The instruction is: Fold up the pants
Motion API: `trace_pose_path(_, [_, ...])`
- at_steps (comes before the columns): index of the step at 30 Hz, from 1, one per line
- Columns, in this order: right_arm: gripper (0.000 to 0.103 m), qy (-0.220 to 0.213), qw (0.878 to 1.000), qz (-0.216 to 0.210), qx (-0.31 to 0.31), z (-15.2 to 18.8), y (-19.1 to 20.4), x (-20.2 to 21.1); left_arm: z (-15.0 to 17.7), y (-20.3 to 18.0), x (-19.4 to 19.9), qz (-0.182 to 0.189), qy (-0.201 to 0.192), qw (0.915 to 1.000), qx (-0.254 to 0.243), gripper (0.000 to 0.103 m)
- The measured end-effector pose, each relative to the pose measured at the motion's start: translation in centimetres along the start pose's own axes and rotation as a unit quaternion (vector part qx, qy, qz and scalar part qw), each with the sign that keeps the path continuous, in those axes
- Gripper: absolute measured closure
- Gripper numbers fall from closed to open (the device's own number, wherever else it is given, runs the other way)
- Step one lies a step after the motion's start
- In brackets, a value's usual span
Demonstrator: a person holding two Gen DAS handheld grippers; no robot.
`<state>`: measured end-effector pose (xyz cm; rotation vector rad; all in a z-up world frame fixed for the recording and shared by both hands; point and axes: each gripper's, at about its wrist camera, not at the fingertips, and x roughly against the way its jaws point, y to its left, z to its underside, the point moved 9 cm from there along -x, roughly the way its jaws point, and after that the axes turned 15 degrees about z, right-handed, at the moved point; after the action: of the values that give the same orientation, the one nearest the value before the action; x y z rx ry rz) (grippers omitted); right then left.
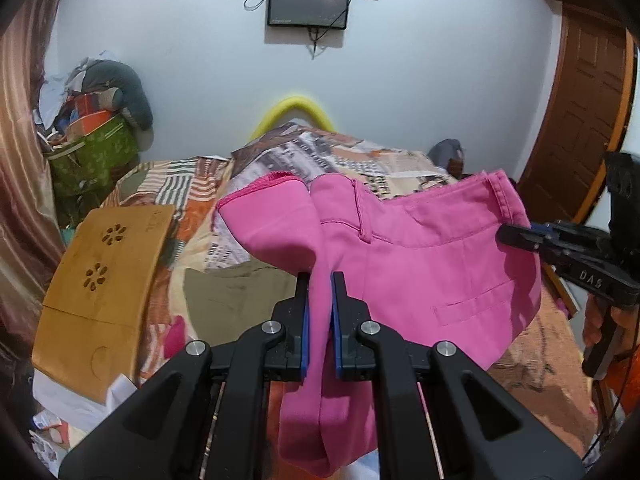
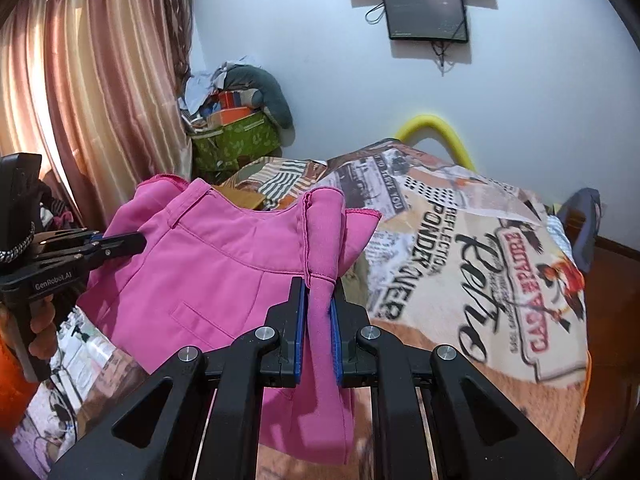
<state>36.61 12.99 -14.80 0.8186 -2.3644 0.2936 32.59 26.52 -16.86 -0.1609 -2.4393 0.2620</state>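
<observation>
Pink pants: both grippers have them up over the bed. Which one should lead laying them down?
Probably the left gripper. Beyond it hangs more of the pink pants, including leg hems. The right gripper pinches the waistband end and can follow.

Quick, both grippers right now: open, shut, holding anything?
Left gripper: shut on the pink pants.
Right gripper: shut on the pink pants too.

Both wrist views close behind fingers (image 1: 316, 300); face wall; share bed (image 2: 460, 240).

pants (image 1: 420, 264): bright pink
bedspread (image 2: 472, 248): beige and orange, retro newsprint pattern
curtain (image 2: 100, 92): pink-gold stripes
gripper pads (image 1: 306, 328): blue
lap desk (image 1: 104, 280): tan wood
</observation>
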Motion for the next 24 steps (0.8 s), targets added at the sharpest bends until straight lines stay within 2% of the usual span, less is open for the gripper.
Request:
trace_pose_path(10, [0.093,0.029,1.000,-0.001,0.012,-0.5,2.2,-8.9,0.2,8.0,-6.6,-0.031,0.033,0.9987,0.023,0.095])
trace_pose_path(15, [0.093,0.051,0.998,0.005,0.032,0.0,2.9,-13.3,0.7,10.6,-10.2,-0.040,0.052,0.9975,0.024,0.095])
trace_pose_path(19, [0.093,0.078,0.996,0.011,0.047,1.2,3.1,-16.5,1.9,12.7,-13.6,-0.044,0.075,0.9958,0.030,0.095])
trace_pose_path(24, [0.093,0.125,0.989,0.024,0.081,3.4,3.3,-20.4,4.7,15.4,-17.7,-0.032,0.116,0.9904,0.067,0.094])
